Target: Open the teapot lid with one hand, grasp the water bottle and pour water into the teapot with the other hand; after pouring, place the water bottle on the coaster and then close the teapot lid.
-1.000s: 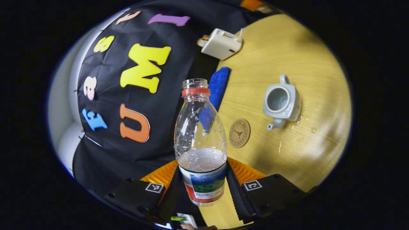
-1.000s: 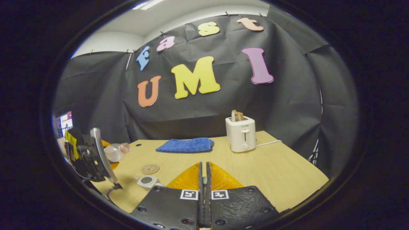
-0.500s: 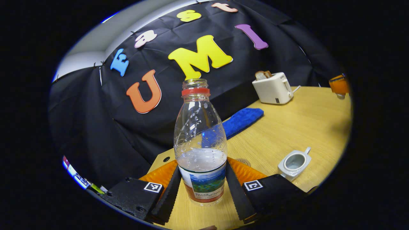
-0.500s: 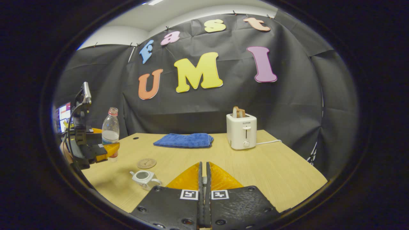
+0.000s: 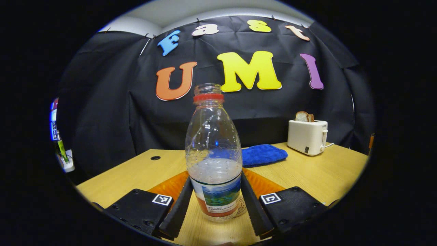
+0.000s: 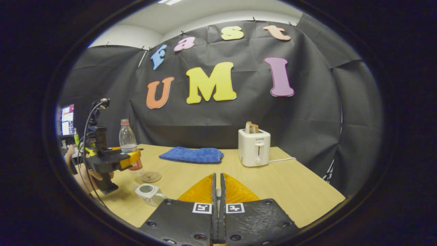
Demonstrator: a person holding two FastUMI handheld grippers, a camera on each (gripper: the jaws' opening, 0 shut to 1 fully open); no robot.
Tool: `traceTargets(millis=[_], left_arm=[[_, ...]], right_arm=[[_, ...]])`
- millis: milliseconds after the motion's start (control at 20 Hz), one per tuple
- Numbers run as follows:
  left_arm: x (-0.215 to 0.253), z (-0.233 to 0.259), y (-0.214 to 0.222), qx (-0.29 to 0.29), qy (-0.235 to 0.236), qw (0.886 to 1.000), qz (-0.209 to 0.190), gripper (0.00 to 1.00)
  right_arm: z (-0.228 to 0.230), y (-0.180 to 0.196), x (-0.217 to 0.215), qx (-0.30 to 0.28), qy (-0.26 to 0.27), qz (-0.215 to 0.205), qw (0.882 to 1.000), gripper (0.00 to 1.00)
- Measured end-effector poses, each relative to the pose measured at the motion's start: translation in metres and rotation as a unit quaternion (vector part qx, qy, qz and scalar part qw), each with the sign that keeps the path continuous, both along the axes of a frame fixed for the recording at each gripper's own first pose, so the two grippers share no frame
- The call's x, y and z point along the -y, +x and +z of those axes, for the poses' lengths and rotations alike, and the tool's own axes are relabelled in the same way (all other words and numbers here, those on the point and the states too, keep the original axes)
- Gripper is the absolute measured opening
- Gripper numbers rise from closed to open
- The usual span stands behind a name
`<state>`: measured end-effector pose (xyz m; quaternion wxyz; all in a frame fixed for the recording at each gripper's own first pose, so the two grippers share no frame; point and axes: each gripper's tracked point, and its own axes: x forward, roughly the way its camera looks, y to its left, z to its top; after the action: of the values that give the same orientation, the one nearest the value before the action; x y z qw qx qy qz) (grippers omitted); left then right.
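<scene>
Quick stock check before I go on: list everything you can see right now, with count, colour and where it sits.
water bottle: 1, clear with red neck ring, uncapped, partly filled, upright between the left claw's fingers, over the coaster
coaster: 1, round, brown, on the table beside the teapot
teapot: 1, pale grey-white, lid off, near table edge
cloth: 1, blue, folded, toward the table's back
toaster: 1, white, bread in its slots, right of the cloth
table: 1, light wood
monitor: 1, lit, far left beyond the table
left claw: 1, shut on the water bottle
hand: 1, holding the left claw
right claw: 1, fingers together, above the table
</scene>
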<state>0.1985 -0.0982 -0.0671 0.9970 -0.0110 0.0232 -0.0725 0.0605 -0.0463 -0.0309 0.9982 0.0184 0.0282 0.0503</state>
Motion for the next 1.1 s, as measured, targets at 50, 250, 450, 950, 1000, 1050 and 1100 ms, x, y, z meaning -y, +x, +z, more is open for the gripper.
traceTargets(millis=[50, 250, 450, 950, 1000, 1050, 1100], left_arm=[[-0.001, -0.004, 0.007, -0.004, -0.002, 1.0, 0.003, 0.79], [0.006, -0.008, 0.02, 0.004, -0.013, 1.0, -0.014, 0.79], [0.024, -0.012, 0.028, -0.005, -0.009, 0.999, -0.037, 0.8], [0.033, -0.028, 0.031, -0.012, 0.029, 0.998, -0.053, 0.82], [0.035, -0.029, 0.03, -0.016, 0.028, 0.998, -0.056, 0.82], [0.036, -0.03, 0.028, -0.018, 0.026, 0.998, -0.059, 0.82], [0.037, -0.029, 0.027, -0.016, 0.024, 0.998, -0.062, 0.82]], right_arm=[[-0.003, 0.001, -0.001, -0.001, 0.0, 0.002, 1.0, 0.0], [-0.011, 0.009, -0.003, -0.011, -0.005, 0.003, 1.0, 0.0], [-0.016, 0.012, -0.003, -0.015, -0.005, 0.004, 1.0, 0.0], [-0.022, 0.015, -0.005, -0.02, -0.008, 0.005, 1.0, 0.0], [-0.022, 0.015, -0.006, -0.02, -0.01, 0.006, 1.0, 0.0], [-0.021, 0.014, -0.006, -0.019, -0.013, 0.006, 1.0, 0.0], [-0.019, 0.015, -0.007, -0.018, -0.015, 0.006, 1.0, 0.0]])
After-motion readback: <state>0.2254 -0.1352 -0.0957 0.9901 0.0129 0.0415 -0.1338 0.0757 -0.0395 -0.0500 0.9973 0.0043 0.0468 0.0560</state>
